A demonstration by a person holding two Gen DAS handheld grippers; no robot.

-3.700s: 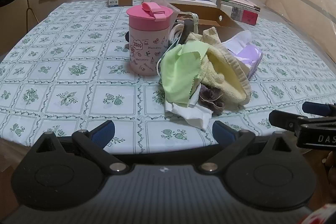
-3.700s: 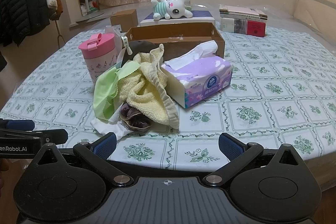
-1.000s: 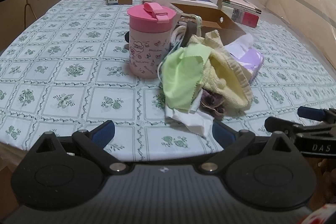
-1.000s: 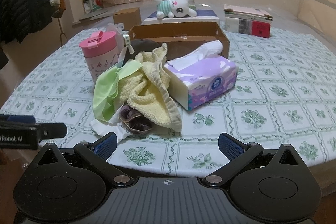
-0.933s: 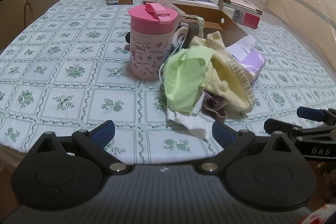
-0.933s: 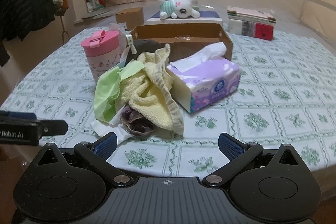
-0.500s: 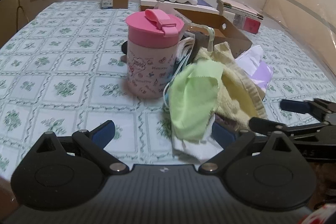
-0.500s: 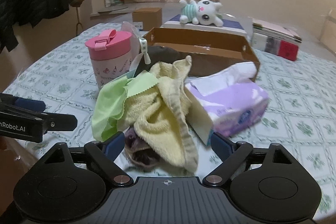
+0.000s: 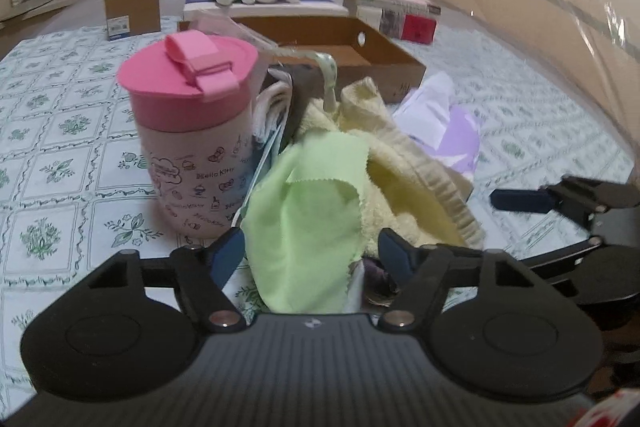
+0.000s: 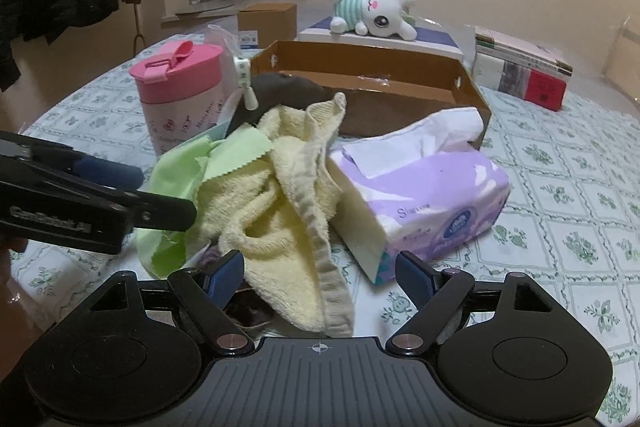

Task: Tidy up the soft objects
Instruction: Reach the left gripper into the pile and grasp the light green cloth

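Note:
A heap of soft things lies on the patterned tablecloth: a light green cloth (image 9: pixel 308 211) on the left, a yellow towel (image 10: pixel 288 195) draped over the middle, and a dark purple piece (image 10: pixel 248 311) under the towel's front. My left gripper (image 9: pixel 311 257) straddles the green cloth's lower part. Its jaws are closing, and the pads stand just off the cloth's sides. My right gripper (image 10: pixel 320 273) is over the towel's hanging front end; its jaws are closing too, with gaps on both sides. Each gripper shows at the edge of the other's view.
A pink lidded cup (image 9: pixel 192 131) stands right behind the green cloth. A purple tissue pack (image 10: pixel 432 203) lies against the towel's right side. Behind are a cardboard tray (image 10: pixel 380 83), a plush bunny (image 10: pixel 376 13) on a box, books (image 10: pixel 524 71) and a small carton (image 10: pixel 266 23).
Both grippers have come forward and down to the heap and their jaws have narrowed. The green cloth now lies between the left fingers and the towel between the right ones.

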